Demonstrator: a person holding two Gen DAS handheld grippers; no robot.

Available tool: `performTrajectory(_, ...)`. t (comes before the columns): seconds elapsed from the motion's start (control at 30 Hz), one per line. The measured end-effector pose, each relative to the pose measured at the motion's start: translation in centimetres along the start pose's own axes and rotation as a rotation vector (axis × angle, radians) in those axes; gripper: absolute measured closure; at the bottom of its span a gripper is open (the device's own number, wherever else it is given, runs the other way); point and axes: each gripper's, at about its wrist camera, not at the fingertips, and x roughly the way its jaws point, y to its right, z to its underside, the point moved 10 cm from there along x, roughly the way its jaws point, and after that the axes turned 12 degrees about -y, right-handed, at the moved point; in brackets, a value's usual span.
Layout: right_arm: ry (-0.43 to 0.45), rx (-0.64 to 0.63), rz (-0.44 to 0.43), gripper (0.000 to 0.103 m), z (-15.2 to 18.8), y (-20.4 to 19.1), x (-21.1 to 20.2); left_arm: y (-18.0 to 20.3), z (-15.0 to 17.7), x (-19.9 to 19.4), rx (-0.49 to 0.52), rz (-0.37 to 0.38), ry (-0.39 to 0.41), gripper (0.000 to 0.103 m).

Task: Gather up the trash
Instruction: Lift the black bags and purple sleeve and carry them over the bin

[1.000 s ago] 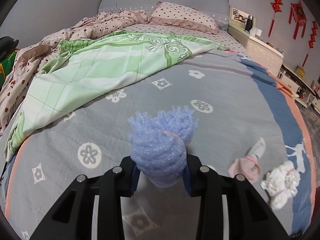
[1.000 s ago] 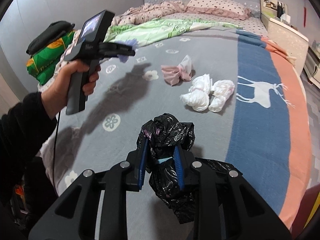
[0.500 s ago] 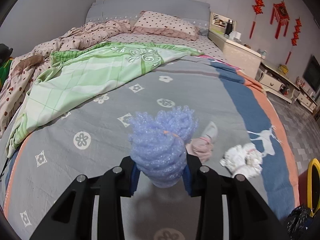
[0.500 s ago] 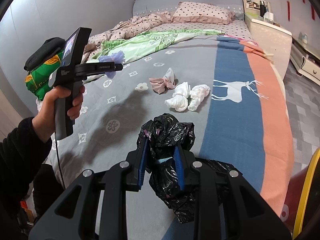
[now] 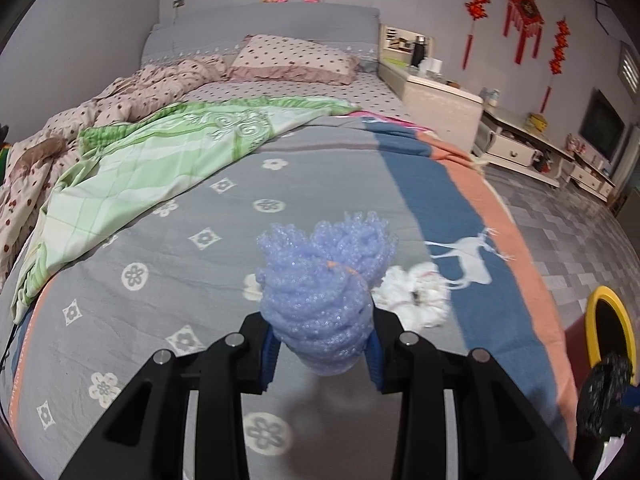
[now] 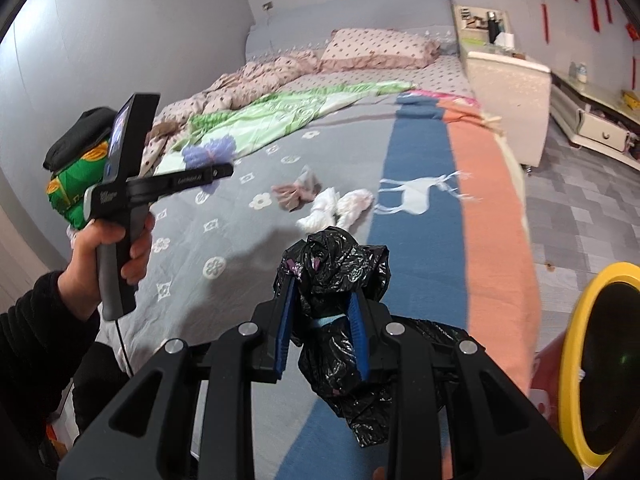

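Note:
My left gripper (image 5: 320, 344) is shut on a lilac bubble-wrap wad (image 5: 320, 292), held above the grey flowered bedspread (image 5: 168, 280). In the right wrist view a hand carries that same left gripper (image 6: 212, 170) with the lilac wad (image 6: 208, 150) at its tip. My right gripper (image 6: 320, 320) is shut on a crumpled black plastic bag (image 6: 336, 268), which hangs down below the fingers. On the bed lie white paper wads (image 6: 336, 208) (image 5: 416, 296) and a pink crumpled wrapper (image 6: 296, 192). A yellow-rimmed bin (image 6: 600, 360) (image 5: 608, 320) stands on the floor at the bed's right side.
A green quilt (image 5: 152, 160) and a dotted duvet (image 5: 120, 100) cover the bed's left half, with a pillow (image 5: 296, 60) at the head. A beige nightstand (image 5: 440, 108) and low cabinets (image 5: 540, 148) line the right wall. A green bundle (image 6: 76, 176) sits at the left.
Both grippers have risen and swung right across the bed, each keeping its load. The yellow-rimmed bin has come into view at the right, and the pink wrapper is hidden in the left view.

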Motion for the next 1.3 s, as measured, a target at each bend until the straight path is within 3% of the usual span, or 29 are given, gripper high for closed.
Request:
performTrajectory(0.73, 0.226, 0.121, 0.12, 0.077, -1.5, 9.5, -13.9, 16.9, 0.9, -6.2, 0.211, 0.175, 0.066, 0.07)
performTrajectory(1.3, 0.308, 0.242, 0.249, 0.077, 0.3, 18.6, -22.6, 27.8, 1.3, -8.7, 0.32, 0.313, 0.088, 0.07)
